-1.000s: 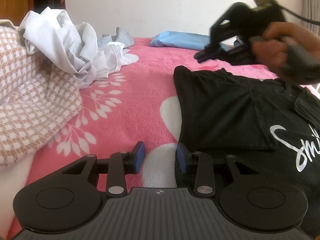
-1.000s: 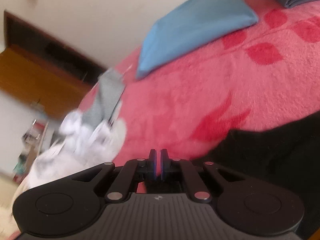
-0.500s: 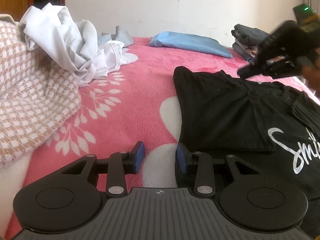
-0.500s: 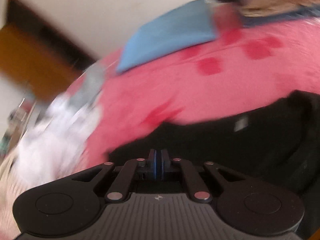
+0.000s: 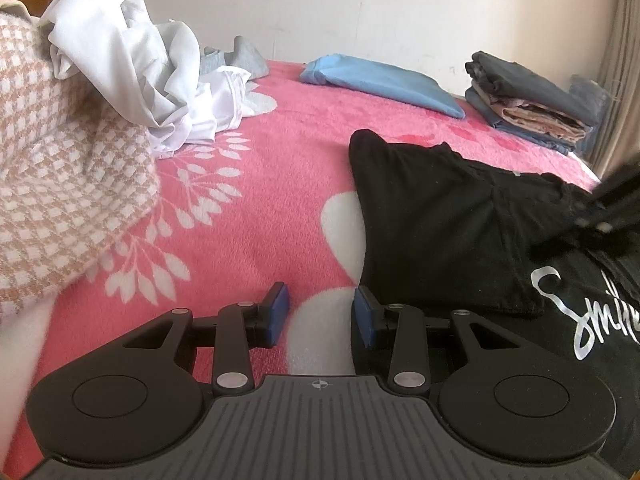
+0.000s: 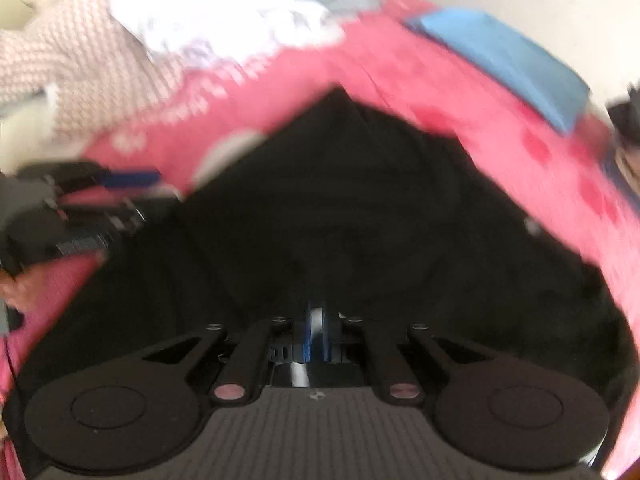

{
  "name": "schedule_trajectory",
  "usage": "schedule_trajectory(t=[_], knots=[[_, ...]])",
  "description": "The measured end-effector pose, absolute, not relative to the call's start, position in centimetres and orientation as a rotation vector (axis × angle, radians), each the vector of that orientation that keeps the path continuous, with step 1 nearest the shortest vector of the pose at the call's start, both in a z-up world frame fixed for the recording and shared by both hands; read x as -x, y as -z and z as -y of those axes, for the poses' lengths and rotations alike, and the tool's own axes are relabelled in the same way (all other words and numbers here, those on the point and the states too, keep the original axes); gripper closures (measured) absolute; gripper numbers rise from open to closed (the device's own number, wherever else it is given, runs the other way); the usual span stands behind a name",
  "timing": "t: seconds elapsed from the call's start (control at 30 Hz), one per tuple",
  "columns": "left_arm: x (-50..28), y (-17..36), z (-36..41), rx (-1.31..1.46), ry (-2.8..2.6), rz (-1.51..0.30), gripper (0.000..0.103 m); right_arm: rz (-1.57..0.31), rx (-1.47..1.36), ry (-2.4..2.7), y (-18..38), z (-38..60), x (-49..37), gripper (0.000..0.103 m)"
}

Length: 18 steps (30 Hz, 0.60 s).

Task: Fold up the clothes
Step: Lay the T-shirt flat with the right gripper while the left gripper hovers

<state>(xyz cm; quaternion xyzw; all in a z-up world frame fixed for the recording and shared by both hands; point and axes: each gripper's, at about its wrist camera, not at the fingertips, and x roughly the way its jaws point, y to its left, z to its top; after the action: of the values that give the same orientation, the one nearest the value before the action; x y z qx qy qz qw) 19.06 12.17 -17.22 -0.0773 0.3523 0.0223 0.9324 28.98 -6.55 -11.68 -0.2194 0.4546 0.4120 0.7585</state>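
A black T-shirt (image 5: 440, 220) with white script lettering lies spread on the pink blanket (image 5: 260, 180), one sleeve folded in. My left gripper (image 5: 320, 312) is open low over a white flower patch, its right pad (image 5: 364, 314) at the shirt's near edge and nothing between the pads. My right gripper (image 6: 316, 332) is shut, pointing down at the black T-shirt (image 6: 340, 200), and I see no cloth in it. Its blurred dark frame (image 5: 604, 208) shows at the right edge of the left wrist view. The left gripper's blue pad (image 6: 128, 178) appears at the left of the right wrist view.
A crumpled white garment (image 5: 140, 72) and a pink-and-white checked cloth (image 5: 60, 180) pile up on the left. At the back lie a grey garment (image 5: 244, 54), a folded blue one (image 5: 380, 80) and a stack of folded clothes (image 5: 528, 100) by the wall.
The right gripper swept from over the shirt's far edge to the right and lower, rolling so its view now looks down on the black shirt. The left gripper stayed put, open.
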Motion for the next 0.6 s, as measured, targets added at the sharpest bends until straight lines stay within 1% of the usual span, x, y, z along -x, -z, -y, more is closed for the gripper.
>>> schedule_trajectory(t=[0.1,0.2,0.37,0.5,0.6], knots=[[-19.0,17.3,-12.3,0.163,-0.038,-0.718,0.066,-0.977,0.460,-0.922,12.9,4.3,-28.6,0.098],[-19.0,17.3,-12.6,0.187,-0.038,-0.723,0.066,-1.031,0.541,-0.919,15.0,4.7,-27.1,0.097],[-19.3,17.1,-12.7,0.202,-0.034,-0.741,0.066,-1.130,0.491,-0.936,13.5,8.1,-24.9,0.095],[-19.3,17.1,-12.6,0.187,-0.033,-0.744,0.066,-1.019,0.447,-0.883,12.3,6.8,-26.3,0.095],[-19.4,17.0,-12.8,0.193,-0.025,-0.751,0.066,-1.008,0.327,-0.803,13.2,6.0,-28.3,0.095]])
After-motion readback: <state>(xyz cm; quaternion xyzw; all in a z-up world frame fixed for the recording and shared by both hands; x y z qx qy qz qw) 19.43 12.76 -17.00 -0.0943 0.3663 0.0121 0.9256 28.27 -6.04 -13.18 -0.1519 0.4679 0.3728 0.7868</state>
